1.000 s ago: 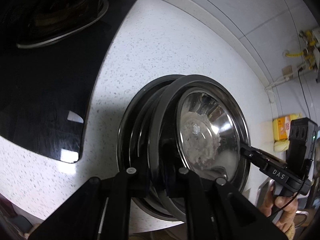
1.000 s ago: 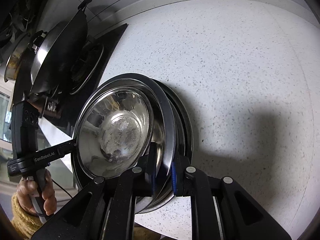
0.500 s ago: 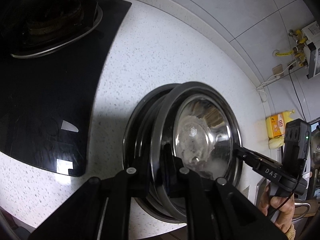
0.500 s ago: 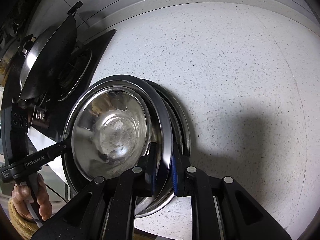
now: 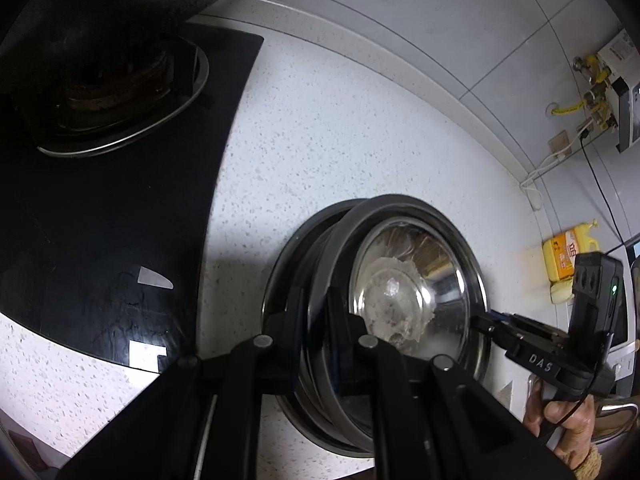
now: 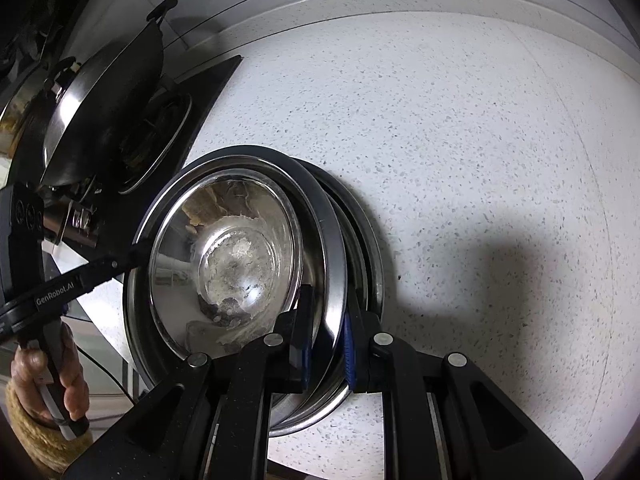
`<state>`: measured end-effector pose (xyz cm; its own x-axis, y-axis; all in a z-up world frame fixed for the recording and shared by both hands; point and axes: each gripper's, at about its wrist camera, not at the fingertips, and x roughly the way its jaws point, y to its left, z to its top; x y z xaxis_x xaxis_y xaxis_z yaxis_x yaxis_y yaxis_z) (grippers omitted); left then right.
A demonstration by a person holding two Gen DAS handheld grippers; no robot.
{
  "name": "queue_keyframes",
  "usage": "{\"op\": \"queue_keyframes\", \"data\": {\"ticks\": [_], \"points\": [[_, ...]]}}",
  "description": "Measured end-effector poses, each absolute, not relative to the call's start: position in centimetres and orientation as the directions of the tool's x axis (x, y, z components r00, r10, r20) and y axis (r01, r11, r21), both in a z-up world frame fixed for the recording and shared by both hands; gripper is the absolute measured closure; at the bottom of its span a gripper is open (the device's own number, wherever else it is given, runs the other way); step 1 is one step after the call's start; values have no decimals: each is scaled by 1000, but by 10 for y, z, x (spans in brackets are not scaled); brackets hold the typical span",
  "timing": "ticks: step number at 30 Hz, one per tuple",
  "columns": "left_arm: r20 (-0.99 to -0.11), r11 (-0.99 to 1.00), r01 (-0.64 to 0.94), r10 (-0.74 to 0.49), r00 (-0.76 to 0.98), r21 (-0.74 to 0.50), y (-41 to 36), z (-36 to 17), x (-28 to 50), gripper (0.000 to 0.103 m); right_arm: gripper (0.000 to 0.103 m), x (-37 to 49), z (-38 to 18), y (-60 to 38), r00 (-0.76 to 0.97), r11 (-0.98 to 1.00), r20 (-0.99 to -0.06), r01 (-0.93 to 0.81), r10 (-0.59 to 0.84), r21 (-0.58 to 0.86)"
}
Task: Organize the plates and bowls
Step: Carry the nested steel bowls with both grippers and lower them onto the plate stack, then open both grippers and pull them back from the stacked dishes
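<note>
Steel dishes point(image 5: 404, 216) point(image 6: 334, 248), a nested stack of shallow plates with a shiny bowl point(image 5: 408, 284) point(image 6: 228, 256) in the topmost one, are tilted over the speckled white worktop point(image 5: 340, 128) point(image 6: 460, 140), just beside the black glass hob point(image 5: 120, 200) point(image 6: 208, 92); whether the lowest plate touches the surface I cannot tell. Pale dried residue clings to the bowl's bottom. The left gripper point(image 5: 318, 312) point(image 6: 138, 250) has its jaws pinching the stack's rim on the side nearer the hob, one finger inside the rim and one outside. The right gripper point(image 6: 326, 340) point(image 5: 478, 318) pinches the opposite rim, its blue-edged pads point(image 6: 350, 344) pressed against the steel on both sides. Each gripper is carried by a bare hand point(image 6: 52, 376) point(image 5: 564, 428) with a knitted cuff at the wrist. On the hob a dark wok point(image 6: 116, 92) stands over the burner ring point(image 5: 120, 92) point(image 6: 160, 136). A yellow bottle point(image 5: 568, 254) stands against the grey tiled wall point(image 5: 460, 20) far along the worktop, near a white cable and brass pipe fittings.
</note>
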<state>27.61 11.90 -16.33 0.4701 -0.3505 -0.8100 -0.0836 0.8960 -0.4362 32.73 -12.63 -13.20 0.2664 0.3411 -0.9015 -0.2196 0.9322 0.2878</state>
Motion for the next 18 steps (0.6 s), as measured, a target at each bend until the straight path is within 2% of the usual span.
{"op": "queue_keyframes", "data": {"ticks": [8,11,14,16,18], "points": [[-791,924,-89,-267,551,-373,123,-139,272,92,90,321,-128,-121,321,937,-893,-253,315,239],[-779,935,-91,-228,584,-343,124,-129,268,92,86,319,-124,-122,356,941,-883,-252,306,224],[-767,949,-87,-190,613,-304,124,-119,263,92,71,316,-117,-127,402,948,-868,-239,293,210],[-759,955,-87,-167,629,-282,123,-113,258,92,49,313,-111,-132,433,947,-847,-229,308,226],[-751,958,-90,-153,642,-272,122,-107,254,92,46,310,-104,-137,469,951,-831,-223,298,215]]}}
